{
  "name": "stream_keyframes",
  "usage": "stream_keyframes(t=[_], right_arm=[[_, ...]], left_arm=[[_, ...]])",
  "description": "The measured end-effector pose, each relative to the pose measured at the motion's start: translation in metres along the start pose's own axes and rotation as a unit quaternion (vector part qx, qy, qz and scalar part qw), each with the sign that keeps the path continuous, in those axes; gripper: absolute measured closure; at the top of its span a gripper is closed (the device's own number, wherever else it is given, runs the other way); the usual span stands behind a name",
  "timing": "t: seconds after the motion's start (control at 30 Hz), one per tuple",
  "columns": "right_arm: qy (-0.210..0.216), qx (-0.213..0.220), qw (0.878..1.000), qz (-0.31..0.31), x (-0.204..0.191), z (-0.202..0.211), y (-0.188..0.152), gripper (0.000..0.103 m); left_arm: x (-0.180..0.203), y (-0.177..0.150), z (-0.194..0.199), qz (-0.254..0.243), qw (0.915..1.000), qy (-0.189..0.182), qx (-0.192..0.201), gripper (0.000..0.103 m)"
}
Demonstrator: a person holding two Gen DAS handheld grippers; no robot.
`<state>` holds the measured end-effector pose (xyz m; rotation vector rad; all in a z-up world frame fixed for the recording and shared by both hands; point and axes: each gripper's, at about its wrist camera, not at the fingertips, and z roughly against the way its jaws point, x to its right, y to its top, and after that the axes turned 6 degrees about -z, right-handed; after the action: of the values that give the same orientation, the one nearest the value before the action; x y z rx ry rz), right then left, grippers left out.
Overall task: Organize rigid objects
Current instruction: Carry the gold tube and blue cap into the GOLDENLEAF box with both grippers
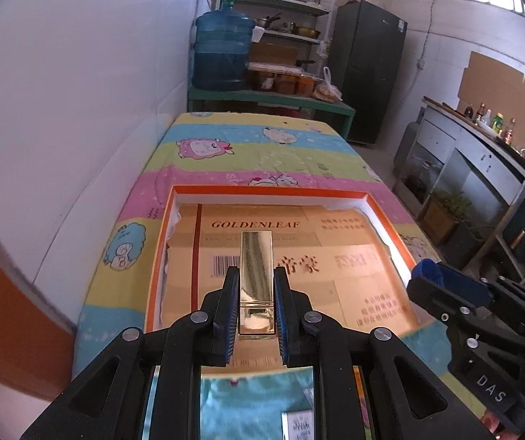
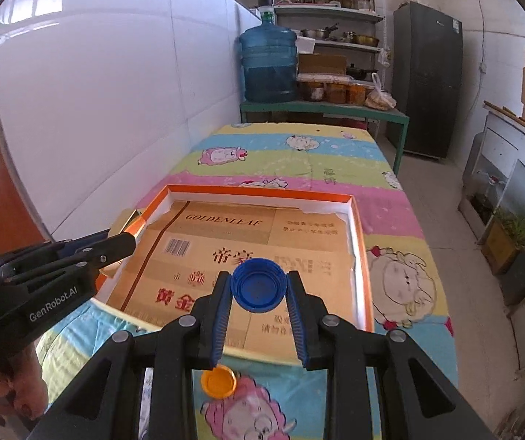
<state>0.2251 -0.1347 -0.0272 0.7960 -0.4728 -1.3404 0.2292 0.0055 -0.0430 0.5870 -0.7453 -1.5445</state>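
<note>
Just cardboard (image 1: 354,267) lining orange tray (image 1: 387,216)

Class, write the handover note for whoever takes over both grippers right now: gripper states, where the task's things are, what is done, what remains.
Left gripper: shut on a gold lipstick tube, held above the orange-rimmed box.
Right gripper: shut on a blue bottle cap, also above the box.
Box: only its cardboard liner visible inside.
Orange bottle cap: on the cartoon tablecloth in front of the box.
Done: both items picked up.
Left: probably place both in the box, then the orange cap.
</note>
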Motion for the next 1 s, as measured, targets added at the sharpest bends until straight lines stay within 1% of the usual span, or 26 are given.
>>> stream_keyframes(t=[0.2,0.47,0.7,0.9,1.0], right_arm=[[-0.003,-0.010,1.000,-0.001,-0.001,-0.026,0.010,0.073],[-0.007,-0.029,1.000,-0.009,0.007,-0.057,0.013,0.073],[-0.008,-0.052,0.998,-0.018,0.014,-0.083,0.007,0.073],[-0.006,-0.071,0.997,-0.021,0.017,-0.098,0.000,0.073],[-0.006,-0.077,0.997,-0.020,0.017,-0.103,-0.002,0.073]], left_arm=[[-0.003,0.005,-0.032,0.000,0.9998,0.007,-0.016,0.085],[-0.010,0.003,-0.067,0.008,0.9991,0.008,-0.040,0.085],[-0.009,-0.003,-0.087,0.004,0.9981,0.006,-0.061,0.085],[-0.010,-0.008,-0.101,0.003,0.9969,0.002,-0.079,0.085],[-0.009,-0.009,-0.104,0.001,0.9967,0.002,-0.081,0.085]])
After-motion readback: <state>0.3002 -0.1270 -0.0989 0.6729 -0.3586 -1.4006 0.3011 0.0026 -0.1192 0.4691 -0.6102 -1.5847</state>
